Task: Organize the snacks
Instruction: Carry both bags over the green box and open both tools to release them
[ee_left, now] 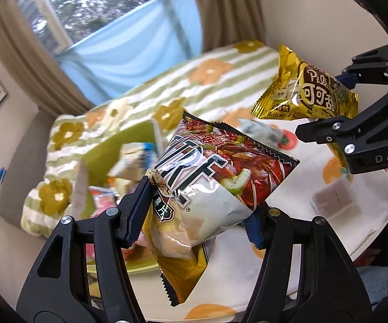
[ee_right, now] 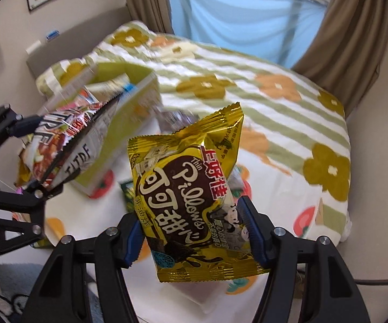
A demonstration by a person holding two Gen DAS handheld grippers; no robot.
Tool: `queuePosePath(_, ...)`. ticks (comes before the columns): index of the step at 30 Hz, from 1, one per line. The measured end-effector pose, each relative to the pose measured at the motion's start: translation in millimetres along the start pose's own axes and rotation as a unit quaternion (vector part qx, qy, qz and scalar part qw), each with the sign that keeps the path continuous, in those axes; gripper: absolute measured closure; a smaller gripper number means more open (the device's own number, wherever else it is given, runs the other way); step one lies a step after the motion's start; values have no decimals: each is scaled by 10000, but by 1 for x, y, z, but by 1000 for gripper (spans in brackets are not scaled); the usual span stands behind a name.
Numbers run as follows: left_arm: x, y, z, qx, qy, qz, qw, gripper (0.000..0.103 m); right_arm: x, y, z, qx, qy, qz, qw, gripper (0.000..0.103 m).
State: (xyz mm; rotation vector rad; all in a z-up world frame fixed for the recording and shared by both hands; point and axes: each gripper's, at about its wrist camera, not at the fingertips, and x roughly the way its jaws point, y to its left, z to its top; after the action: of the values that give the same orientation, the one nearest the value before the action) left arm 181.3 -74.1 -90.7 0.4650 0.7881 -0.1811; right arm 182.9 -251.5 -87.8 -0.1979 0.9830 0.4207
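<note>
Your left gripper [ee_left: 196,215] clamps the red-and-white crinkly snack bag [ee_left: 215,177], right gripper [ee_right: 191,231] clamps the gold foil Pillows bag [ee_right: 191,196], both lifted, likely for the green cardboard box [ee_right: 129,80].

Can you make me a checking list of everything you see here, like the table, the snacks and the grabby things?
Surface: white cloth with orange fruit prints.
Job's things: red-and-white snack bag and gold cocoa snack bag, both held up; green box holding packets.
Clutter: loose packets on the cloth, blurred.
Grippers: left gripper shut on red-and-white snack bag; right gripper shut on gold cocoa snack bag.
Cables: one grey cable.
Surroundings: flowered bed cover, curtains, window.
</note>
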Motion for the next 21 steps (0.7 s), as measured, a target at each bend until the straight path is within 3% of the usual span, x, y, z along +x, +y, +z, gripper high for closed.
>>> queuePosePath(11,5,124,-13,-808,-12,-30,9967,45,0,77,68,71,-493,330,9982,43)
queuePosePath(21,66,232,-13,-1034,210,-370,9937,45,52,139,127,650,-498,492,9954,43)
